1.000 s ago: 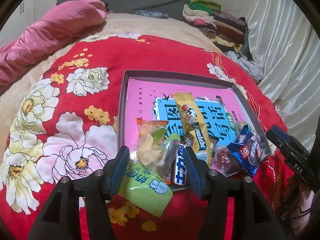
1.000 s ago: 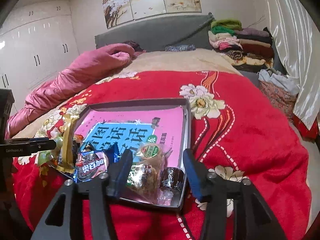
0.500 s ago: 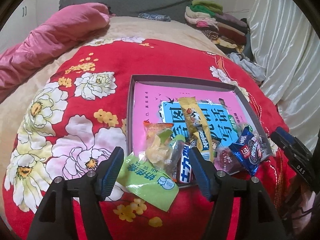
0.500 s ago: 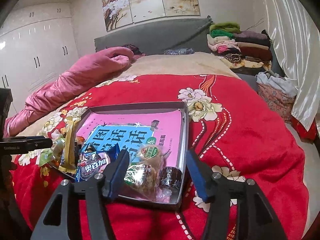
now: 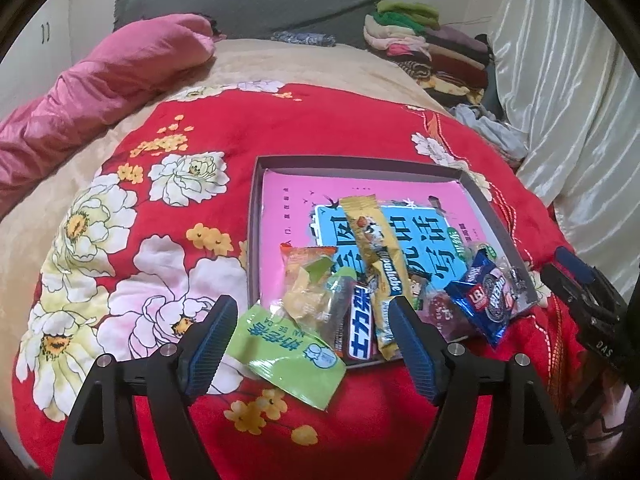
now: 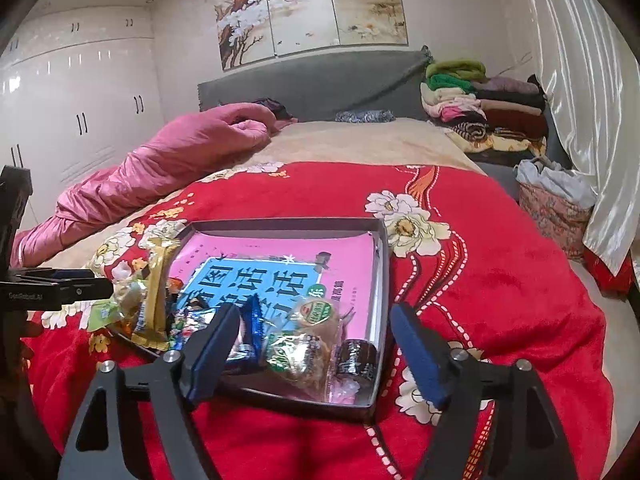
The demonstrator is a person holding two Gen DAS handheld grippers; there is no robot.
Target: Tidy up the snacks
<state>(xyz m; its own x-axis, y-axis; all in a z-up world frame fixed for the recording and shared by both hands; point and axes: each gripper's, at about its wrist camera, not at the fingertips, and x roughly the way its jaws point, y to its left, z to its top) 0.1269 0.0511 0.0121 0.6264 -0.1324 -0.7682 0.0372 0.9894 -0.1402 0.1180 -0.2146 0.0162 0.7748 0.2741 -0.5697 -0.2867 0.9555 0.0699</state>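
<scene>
A shallow grey tray (image 5: 254, 224) holding a pink and blue book lies on the red flowered blanket. Snacks are heaped at its near end: a green packet (image 5: 288, 354) hanging over the rim onto the blanket, a clear bag of yellow candy (image 5: 308, 300), a long gold bar (image 5: 376, 256), a blue bar (image 5: 360, 320) and a blue cookie packet (image 5: 480, 296). My left gripper (image 5: 314, 344) hovers over the green packet, jaws opening, pads clear of it. My right gripper (image 6: 314, 356) hovers over the clear-wrapped pastries (image 6: 304, 344) and a dark packet (image 6: 356, 360), jaws opening, touching nothing.
A pink quilt (image 6: 168, 168) lies along the bed's left side. Folded clothes (image 6: 480, 108) are stacked at the right of the grey headboard (image 6: 320, 80). A cloth-filled basket (image 6: 556, 204) and pale curtains stand right of the bed. White wardrobes line the left wall.
Both pairs of jaws have spread wider. The green packet now lies flatter over the tray's near rim. Both views have drawn back slightly from the tray.
</scene>
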